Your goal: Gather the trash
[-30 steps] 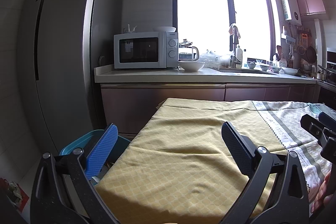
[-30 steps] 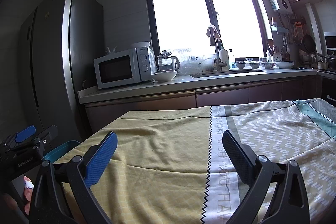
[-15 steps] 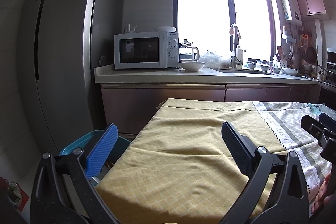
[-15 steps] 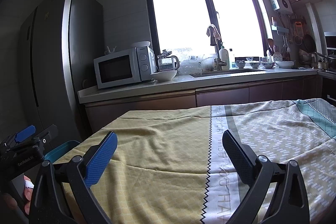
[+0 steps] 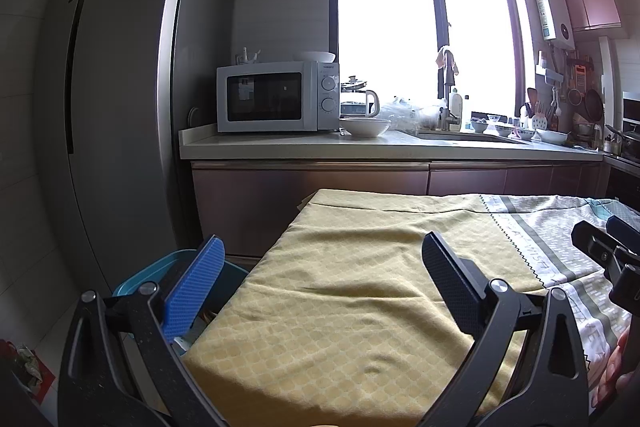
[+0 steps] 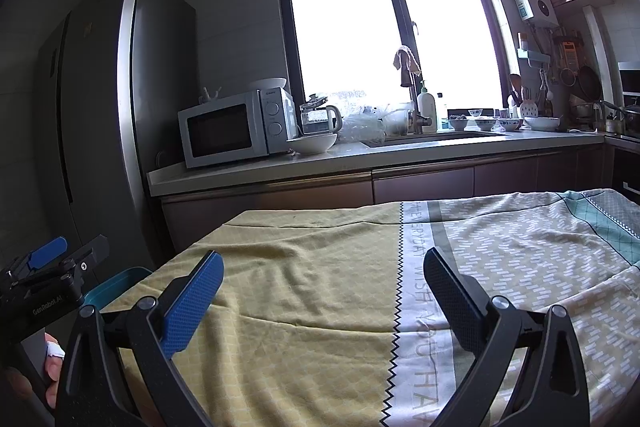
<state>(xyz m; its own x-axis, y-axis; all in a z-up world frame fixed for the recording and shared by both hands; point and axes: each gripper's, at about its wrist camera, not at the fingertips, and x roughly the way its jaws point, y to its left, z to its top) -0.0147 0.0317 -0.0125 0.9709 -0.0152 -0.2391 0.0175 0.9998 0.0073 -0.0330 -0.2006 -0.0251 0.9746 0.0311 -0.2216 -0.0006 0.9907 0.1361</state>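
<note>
Left wrist view: left gripper spread wide w/ nothing between the fingers, hanging over the yellow end of the tablecloth. Blue bin sits lower left of frame, just beside the table edge, partly hidden behind the blue finger pad. Right wrist view: right gripper also spread, empty, over the cloth's zigzag seam at centre frame; the bin peeks out at lower left.

Trash itself: can't spot any on the cloth in either view. Some crumpled stuff on a red patch at the far lower-left corner of the left view, on the floor, too small to tell what it is. Clear plastic bags on the counter by the sink, mid frame; might be trash, might not.

Risks, as I judge them: no clear target, so a grab could land on the wrong item. Cloth is loose & wrinkled; a low pass could snag & drag it. Both grippers sit near each other, so they could bump reaching toward the bin.
</note>
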